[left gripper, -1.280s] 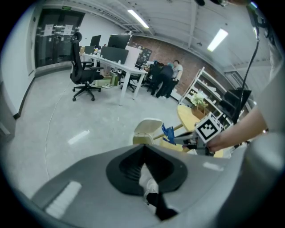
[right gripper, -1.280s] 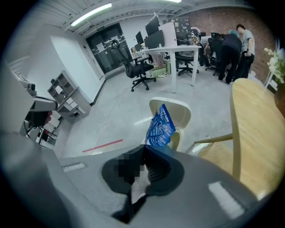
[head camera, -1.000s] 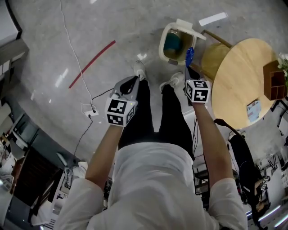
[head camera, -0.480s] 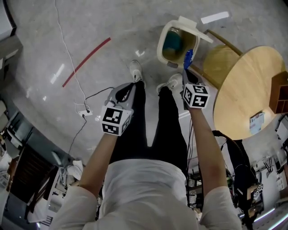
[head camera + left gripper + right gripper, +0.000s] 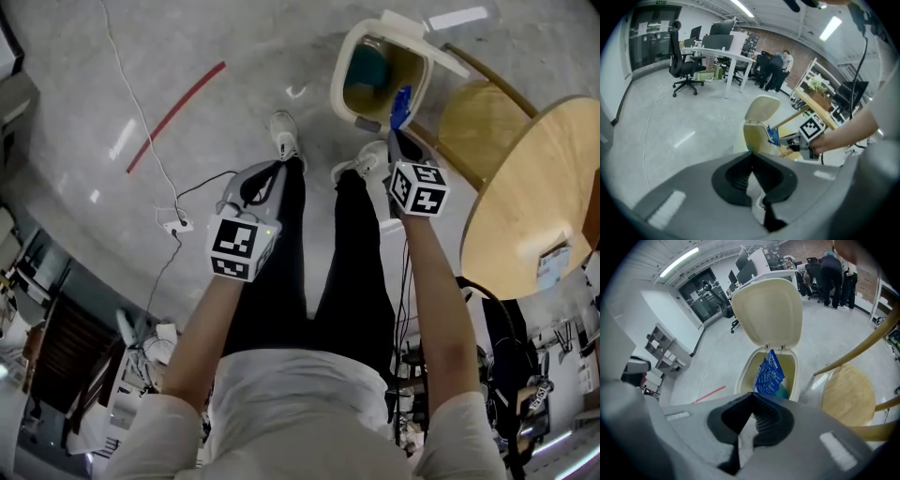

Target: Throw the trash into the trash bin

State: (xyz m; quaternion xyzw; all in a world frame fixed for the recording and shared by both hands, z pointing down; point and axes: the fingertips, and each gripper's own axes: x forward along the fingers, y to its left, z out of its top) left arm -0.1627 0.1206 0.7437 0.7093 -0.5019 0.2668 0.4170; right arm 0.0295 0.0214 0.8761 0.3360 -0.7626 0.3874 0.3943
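Observation:
The cream trash bin (image 5: 349, 70) stands open on the floor ahead of the person's feet, its lid (image 5: 768, 315) tipped back. My right gripper (image 5: 397, 133) is shut on a blue wrapper (image 5: 401, 101), which hangs at the bin's near rim. In the right gripper view the wrapper (image 5: 769, 373) sticks up from the jaw tips over the bin's mouth (image 5: 754, 369), where something teal lies inside. My left gripper (image 5: 273, 169) is held left of it over the person's leg, shut with nothing in it. The left gripper view shows the bin (image 5: 753, 138) and the wrapper (image 5: 772, 136) ahead.
A wooden stool (image 5: 480, 117) stands right beside the bin, and a round wooden table (image 5: 534, 206) lies further right. A red tape line (image 5: 178, 114) and a cable with a power strip (image 5: 180, 225) lie on the floor to the left. People (image 5: 774, 70) stand at desks far behind.
Both grippers have sunk toward the floor. The blue wrapper has come nearer the bin's rim. Both stay shut.

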